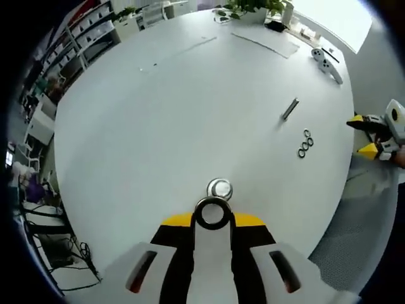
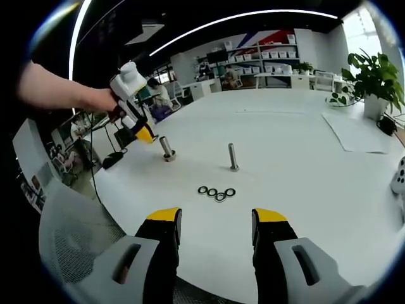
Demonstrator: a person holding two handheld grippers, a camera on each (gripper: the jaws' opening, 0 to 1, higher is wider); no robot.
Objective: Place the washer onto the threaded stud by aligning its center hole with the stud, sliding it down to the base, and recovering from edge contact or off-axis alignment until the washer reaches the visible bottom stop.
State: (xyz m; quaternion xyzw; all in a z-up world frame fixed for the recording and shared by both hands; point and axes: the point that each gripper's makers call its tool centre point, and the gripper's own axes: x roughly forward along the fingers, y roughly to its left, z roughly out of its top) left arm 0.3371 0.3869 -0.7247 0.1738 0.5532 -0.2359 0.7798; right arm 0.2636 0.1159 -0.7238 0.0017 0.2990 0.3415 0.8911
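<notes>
The left gripper point(image 1: 212, 218) has its yellow-tipped jaws closed on a steel threaded stud point(image 1: 213, 212), which stands upright near the white table's point(image 1: 158, 126) edge, seen end-on as a dark ring with its round base flange just beyond. In the right gripper view the same stud point(image 2: 167, 149) is a short grey post on a flared base. A second stud point(image 2: 233, 156) stands further in from the edge. Four washers point(image 2: 216, 192), small dark rings with bright rims, lie flat in a touching cluster (none yet on a stud) near the edge, in front of the right gripper point(image 2: 216, 221), whose jaws are spread apart and hold nothing. A potted plant point(image 2: 373, 79) sits at the far corner.
</notes>
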